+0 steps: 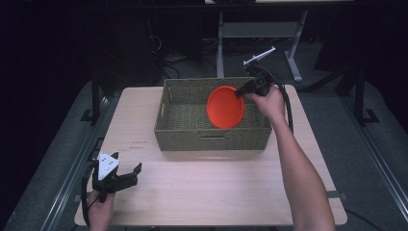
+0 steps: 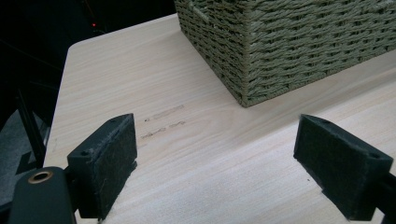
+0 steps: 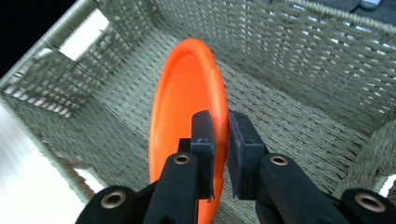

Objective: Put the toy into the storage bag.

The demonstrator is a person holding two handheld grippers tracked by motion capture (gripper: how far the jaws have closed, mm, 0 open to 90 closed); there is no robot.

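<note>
An orange plate [image 1: 225,107] hangs tilted on edge over the inside of a woven green-grey basket [image 1: 178,131] at the table's back middle. My right gripper [image 1: 239,93] is shut on the plate's rim, at its upper right. In the right gripper view the plate [image 3: 184,112] stands edge-on between the black pads [image 3: 203,133], above the basket floor [image 3: 289,116]. My left gripper [image 1: 131,174] rests low over the table's front left corner, jaws wide open with nothing between them; its view shows bare wood between the pads [image 2: 109,158] and the basket's corner [image 2: 243,88] ahead.
The light wood table [image 1: 216,187] has open room in front of the basket. A cable [image 1: 287,103] trails from the right gripper. Dark floor, table legs and cables lie beyond the far edge.
</note>
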